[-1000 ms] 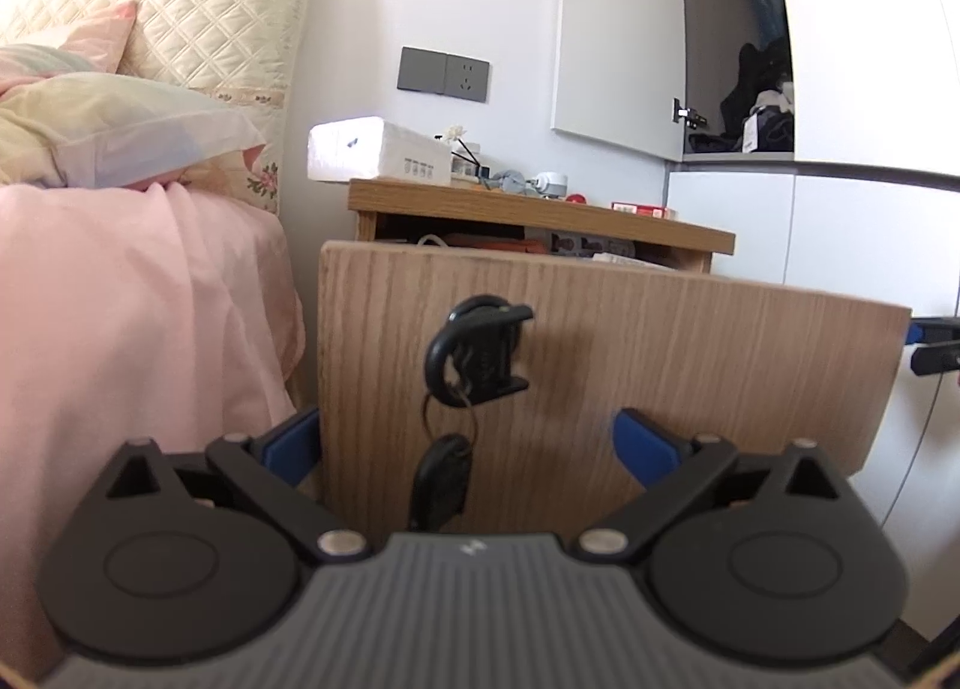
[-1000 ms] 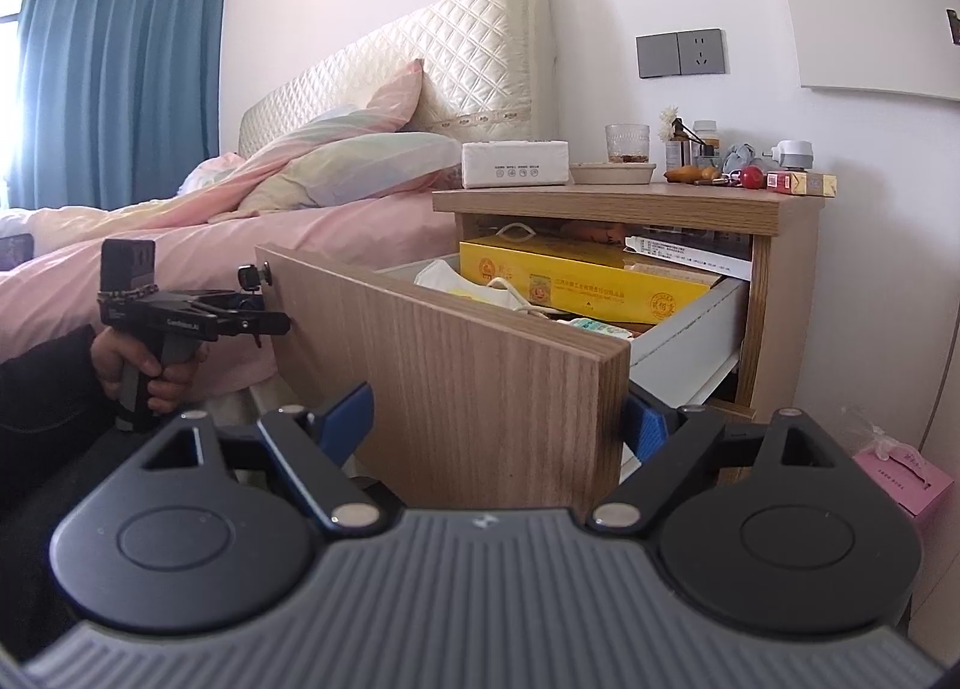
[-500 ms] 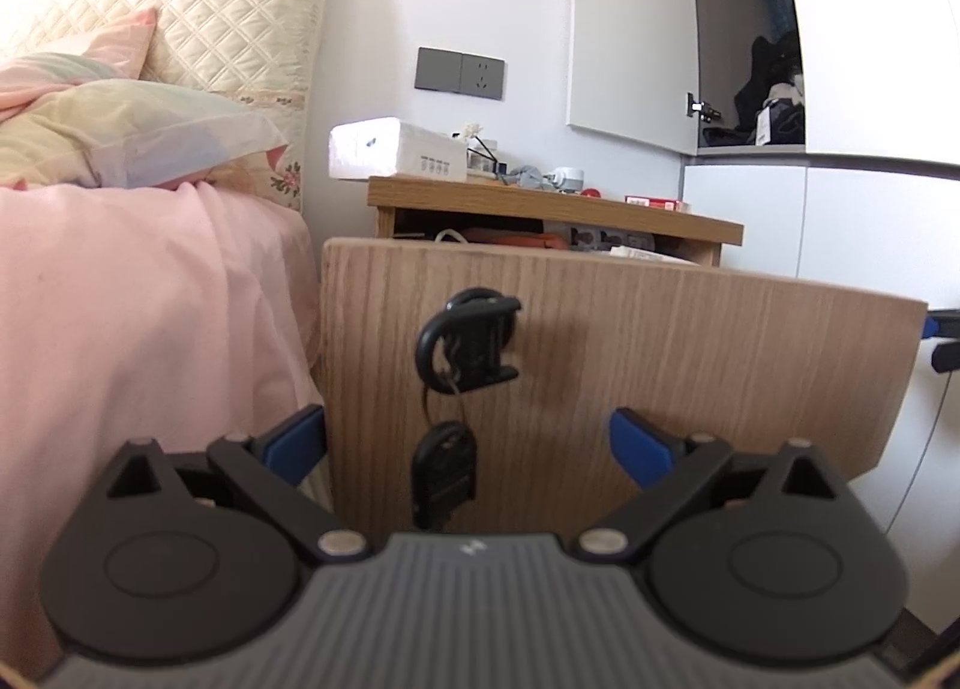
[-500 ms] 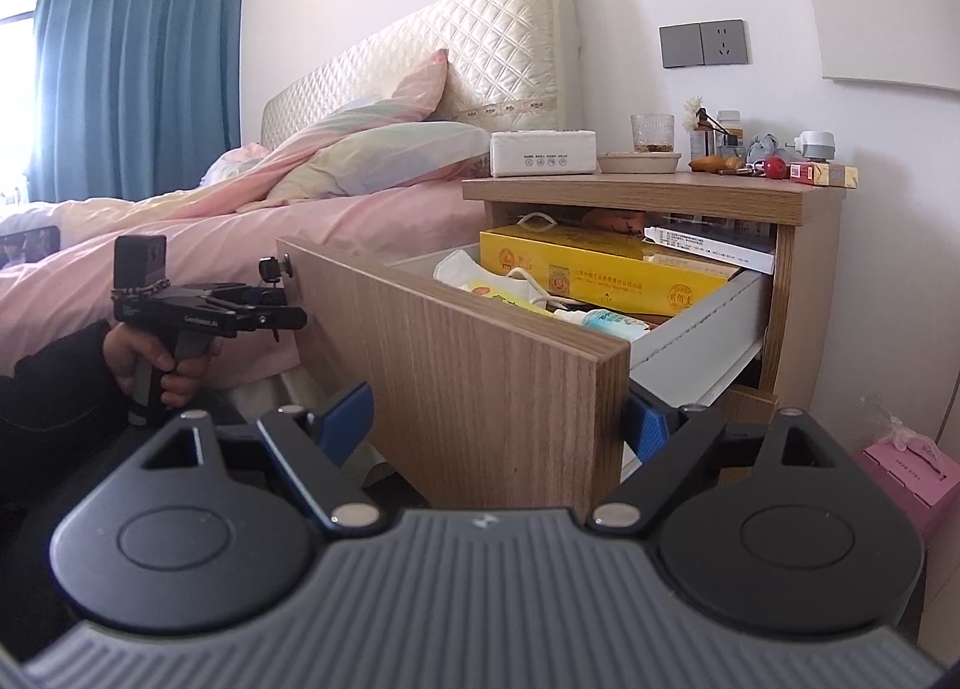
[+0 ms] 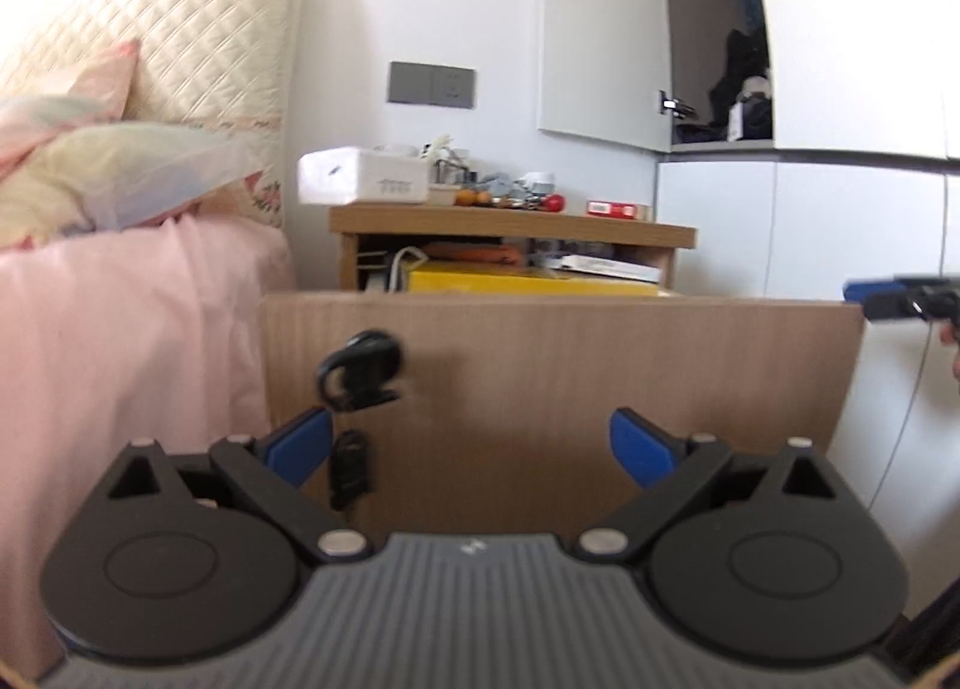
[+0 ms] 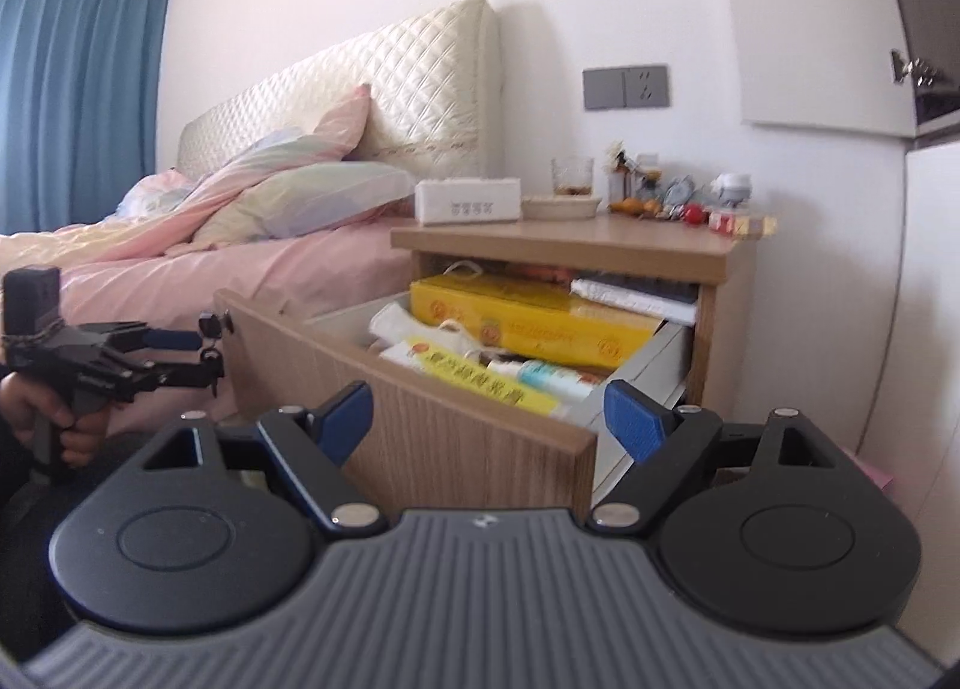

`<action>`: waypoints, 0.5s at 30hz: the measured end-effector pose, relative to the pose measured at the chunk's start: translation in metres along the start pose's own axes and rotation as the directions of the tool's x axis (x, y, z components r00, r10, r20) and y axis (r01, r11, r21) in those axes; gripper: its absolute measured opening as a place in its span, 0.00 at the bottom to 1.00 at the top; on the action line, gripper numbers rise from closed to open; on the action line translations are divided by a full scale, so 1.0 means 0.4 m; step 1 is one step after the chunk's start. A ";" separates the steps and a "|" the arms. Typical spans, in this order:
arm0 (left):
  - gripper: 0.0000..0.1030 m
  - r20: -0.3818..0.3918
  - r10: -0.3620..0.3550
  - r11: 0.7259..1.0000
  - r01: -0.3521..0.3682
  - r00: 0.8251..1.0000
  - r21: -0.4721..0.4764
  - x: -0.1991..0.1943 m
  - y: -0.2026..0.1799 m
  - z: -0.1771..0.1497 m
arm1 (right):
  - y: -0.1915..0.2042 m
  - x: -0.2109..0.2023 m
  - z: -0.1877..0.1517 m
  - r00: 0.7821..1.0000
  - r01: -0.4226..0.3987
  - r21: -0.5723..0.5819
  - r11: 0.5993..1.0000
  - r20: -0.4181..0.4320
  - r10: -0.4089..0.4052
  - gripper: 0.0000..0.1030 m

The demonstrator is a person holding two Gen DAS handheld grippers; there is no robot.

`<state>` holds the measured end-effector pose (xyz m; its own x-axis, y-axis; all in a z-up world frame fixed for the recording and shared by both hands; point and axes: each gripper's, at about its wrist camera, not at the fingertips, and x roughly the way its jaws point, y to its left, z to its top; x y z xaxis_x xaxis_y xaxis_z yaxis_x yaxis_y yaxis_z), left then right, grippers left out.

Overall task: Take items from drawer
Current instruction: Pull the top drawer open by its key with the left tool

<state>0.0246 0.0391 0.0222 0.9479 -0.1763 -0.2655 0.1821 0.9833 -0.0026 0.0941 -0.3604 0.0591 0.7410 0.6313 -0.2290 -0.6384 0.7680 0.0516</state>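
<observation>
The bedside drawer (image 6: 420, 419) stands pulled out. It holds a yellow box (image 6: 540, 317), a flat yellow pack (image 6: 480, 374), a white bag (image 6: 399, 323) and a small tube (image 6: 552, 377). My right gripper (image 6: 489, 416) is open, with its fingers either side of the drawer's near corner and nothing held. In the left wrist view the drawer front (image 5: 570, 377) fills the middle, with a black key (image 5: 360, 365) in its lock and a fob (image 5: 351, 467) hanging below. My left gripper (image 5: 469, 445) is open just before that panel.
The nightstand top (image 6: 570, 242) carries a white tissue box (image 6: 468, 201), a glass (image 6: 572, 176) and several small items. A pink bed (image 5: 120, 341) lies to the left. White cabinets (image 5: 840, 221) stand to the right. A hand (image 6: 36, 413) holds the left gripper (image 6: 192, 356).
Both views have risen and shifted, so more of the drawer's contents shows over its front. The drawer stays open and both grippers stay open and empty.
</observation>
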 end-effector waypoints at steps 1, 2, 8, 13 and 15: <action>0.97 0.004 0.004 1.000 -0.004 1.000 0.008 -0.009 -0.013 0.008 | 0.005 -0.005 0.009 1.000 0.011 0.007 1.000 0.014 -0.011 0.84; 0.97 0.005 0.007 1.000 -0.007 1.000 0.010 -0.014 -0.025 0.017 | 0.009 -0.010 0.017 0.999 0.021 0.014 1.000 0.027 -0.022 0.84; 0.97 0.011 0.026 1.000 -0.026 1.000 -0.010 -0.041 -0.082 0.070 | 0.054 -0.009 0.050 0.996 0.068 0.058 0.996 0.045 -0.070 0.86; 0.97 0.012 0.067 0.997 -0.067 0.998 -0.038 -0.053 -0.118 0.104 | 0.098 0.004 0.069 0.994 0.100 0.095 0.990 0.032 -0.104 0.86; 0.97 0.006 0.084 0.996 -0.083 0.996 -0.040 -0.056 -0.127 0.120 | 0.116 0.009 0.077 0.993 0.113 0.110 0.987 0.027 -0.117 0.86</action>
<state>0.0065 -0.0091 0.0745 0.9613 -0.0935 -0.2590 0.0918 0.9956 -0.0190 0.0737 -0.3193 0.0906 0.8159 0.5398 -0.2071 -0.5235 0.8418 0.1319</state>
